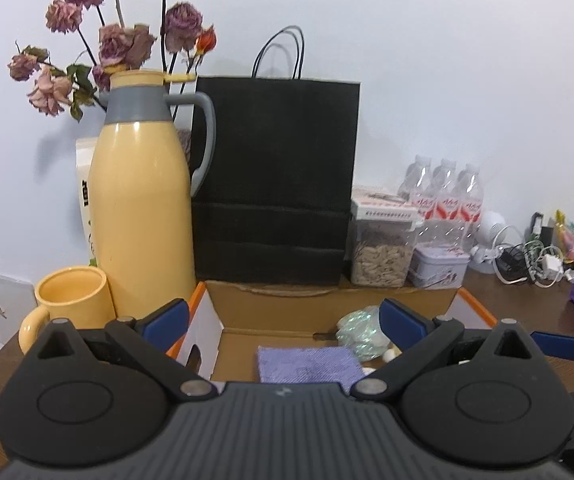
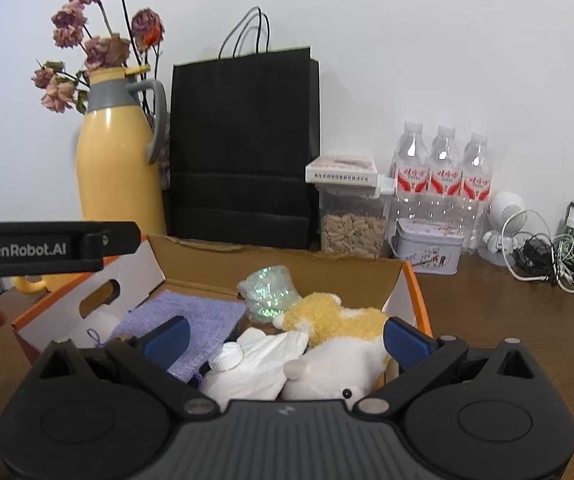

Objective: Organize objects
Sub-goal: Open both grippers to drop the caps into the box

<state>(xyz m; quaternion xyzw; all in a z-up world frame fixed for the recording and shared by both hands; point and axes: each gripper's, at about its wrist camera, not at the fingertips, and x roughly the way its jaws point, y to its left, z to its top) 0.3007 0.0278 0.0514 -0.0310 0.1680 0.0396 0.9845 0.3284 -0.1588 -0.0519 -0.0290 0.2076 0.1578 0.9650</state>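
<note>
An open cardboard box (image 2: 371, 276) with orange edges stands on the brown table; it also shows in the left wrist view (image 1: 327, 300). Inside lie a purple cloth (image 2: 191, 320), an iridescent wrapped item (image 2: 269, 294), a white bottle in a white cloth (image 2: 247, 364) and a white-and-tan plush toy (image 2: 339, 344). My right gripper (image 2: 285, 338) is open and empty just above these. My left gripper (image 1: 283, 320) is open and empty over the box's near edge, above the purple cloth (image 1: 307, 364). Its body shows at the left of the right wrist view (image 2: 47, 248).
Behind the box stand a yellow thermos (image 1: 139, 208) with dried roses, a yellow mug (image 1: 71, 300), a black paper bag (image 1: 275, 184), a seed jar (image 1: 383, 256), a tin (image 1: 439, 268) and three water bottles (image 1: 443, 196). Tangled cables and chargers (image 2: 551, 256) lie at the right.
</note>
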